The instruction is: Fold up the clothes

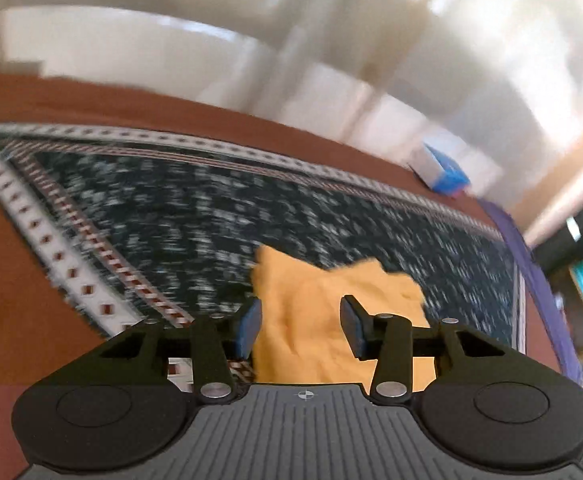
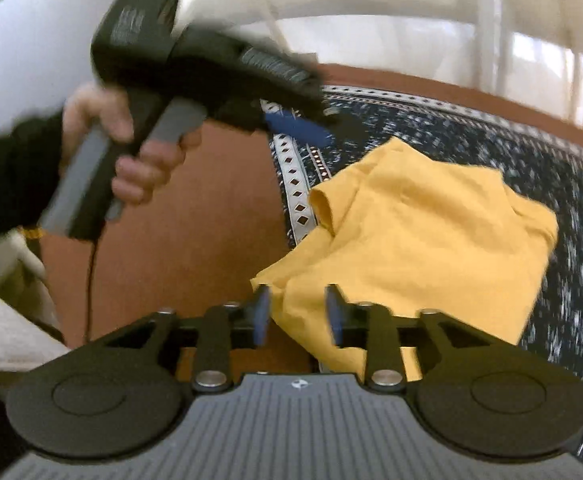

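Note:
A crumpled yellow garment [image 2: 419, 232] lies on a dark speckled patterned cloth [image 2: 571, 184] over a brown surface. In the left wrist view the garment [image 1: 323, 320] sits just ahead of and between my fingers. My left gripper [image 1: 301, 326] is open above it, holding nothing. My right gripper [image 2: 297, 314] is open over the garment's near left corner, holding nothing. The left gripper also shows in the right wrist view [image 2: 303, 128], held in a hand up and to the left of the garment. Both views are motion-blurred.
The patterned cloth [image 1: 211, 216] has a white border with red diamonds [image 1: 63, 256]. Brown surface [image 1: 7, 280] surrounds it. A blue and white box [image 1: 439, 168] sits at the far right edge. A black cable [image 2: 91, 276] hangs from the left gripper's handle.

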`<state>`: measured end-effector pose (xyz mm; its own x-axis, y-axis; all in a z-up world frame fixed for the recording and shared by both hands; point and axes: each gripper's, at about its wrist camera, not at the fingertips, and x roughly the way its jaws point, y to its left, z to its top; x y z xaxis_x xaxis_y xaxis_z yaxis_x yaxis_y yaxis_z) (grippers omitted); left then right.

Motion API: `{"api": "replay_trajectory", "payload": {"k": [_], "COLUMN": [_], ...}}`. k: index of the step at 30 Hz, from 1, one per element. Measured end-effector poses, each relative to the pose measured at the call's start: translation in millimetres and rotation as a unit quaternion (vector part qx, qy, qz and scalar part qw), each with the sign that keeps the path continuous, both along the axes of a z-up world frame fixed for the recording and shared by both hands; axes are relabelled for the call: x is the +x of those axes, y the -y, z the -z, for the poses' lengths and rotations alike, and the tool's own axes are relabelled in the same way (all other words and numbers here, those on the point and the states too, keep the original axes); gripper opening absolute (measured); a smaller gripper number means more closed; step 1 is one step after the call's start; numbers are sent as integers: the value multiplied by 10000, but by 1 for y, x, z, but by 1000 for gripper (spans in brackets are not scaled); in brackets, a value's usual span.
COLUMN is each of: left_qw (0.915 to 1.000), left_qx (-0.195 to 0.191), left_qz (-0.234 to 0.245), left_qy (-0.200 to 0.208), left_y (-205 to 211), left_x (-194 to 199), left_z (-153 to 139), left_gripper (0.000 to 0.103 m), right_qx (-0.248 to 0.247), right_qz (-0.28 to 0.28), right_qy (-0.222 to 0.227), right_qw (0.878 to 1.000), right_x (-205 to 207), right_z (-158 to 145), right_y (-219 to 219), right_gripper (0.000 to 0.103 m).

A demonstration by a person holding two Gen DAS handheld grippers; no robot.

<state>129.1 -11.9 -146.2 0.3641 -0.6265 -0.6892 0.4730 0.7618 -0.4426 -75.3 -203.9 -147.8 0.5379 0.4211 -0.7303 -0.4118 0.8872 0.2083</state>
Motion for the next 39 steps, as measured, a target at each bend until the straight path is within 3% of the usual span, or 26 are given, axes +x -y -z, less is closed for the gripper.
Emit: {"api": "replay_trajectory", "payload": {"k": [4, 5, 6, 7, 9, 12, 15, 16, 17, 20, 23, 27, 31, 34, 35, 36, 38, 39], "left_qw": [9997, 9997, 9997, 9997, 9997, 9993, 9989, 9989, 9989, 9987, 9980, 9964, 9955, 9953, 9951, 9952, 9952, 9950], "left_qx": [123, 137, 150, 157, 178, 329, 362, 292, 222, 145, 294, 485, 563, 527, 531, 552, 495, 410], "left_qz": [214, 211, 202, 189, 155, 141, 162, 175, 183, 151, 145, 229, 366, 494, 538, 570, 624, 652], "left_qy": [-31, -46, -53, -64, -91, -139, -259, -321, -378, -470, -534, -655, -676, -646, -630, -582, -576, -633], "left_y": [12, 13, 13, 12, 10, 11, 8, 6, 4, 4, 14, 26, 32, 36, 37, 38, 39, 40], "left_x": [-2, -2, -1, -1, 1, 4, 4, 3, 3, 3, 7, 12, 11, 9, 8, 8, 6, 5], "left_z": [5, 6, 8, 9, 11, 17, 19, 19, 19, 20, 28, 42, 49, 49, 49, 49, 46, 43], "left_gripper": [58, 58, 58, 58, 59, 60, 62, 67, 75, 81, 81, 81, 80, 70, 49, 42, 18, 16], "right_qx": [-657, -807, -899, -949, -753, -856, -671, -553, -278, 215, 624, 1158, 1768, 2034, 2102, 2116, 2252, 2368], "right_qz": [-448, -511, -568, -536, -445, -619, -527, -467, -333, 331, 1338, 2646, 3151, 3120, 3098, 3120, 3154, 3163], "right_qy": [213, 199, 204, 216, 344, 189, 95, 104, 184, 473, 179, -219, -793, -941, -981, -1000, -1071, -1119], "right_qw": [9966, 9952, 9941, 9938, 9956, 9942, 9963, 9973, 9989, 9981, 9889, 9571, 9291, 9233, 9221, 9208, 9156, 9118], "right_x": [2, 2, 3, 5, 7, 8, 10, 10, 6, -5, -3, 0, 8, 10, 12, 12, 13, 13], "right_z": [6, 10, 13, 14, 9, 19, 24, 21, 13, -10, -2, 9, 40, 56, 61, 62, 62, 60], "right_y": [-23, -27, -30, -30, -25, -29, -23, -19, -8, 28, 73, 133, 157, 153, 151, 150, 152, 156], "right_gripper": [47, 44, 33, 13, 13, 14, 20, 23, 29, 49, 52, 53, 54, 51, 51, 49, 17, 16]}}
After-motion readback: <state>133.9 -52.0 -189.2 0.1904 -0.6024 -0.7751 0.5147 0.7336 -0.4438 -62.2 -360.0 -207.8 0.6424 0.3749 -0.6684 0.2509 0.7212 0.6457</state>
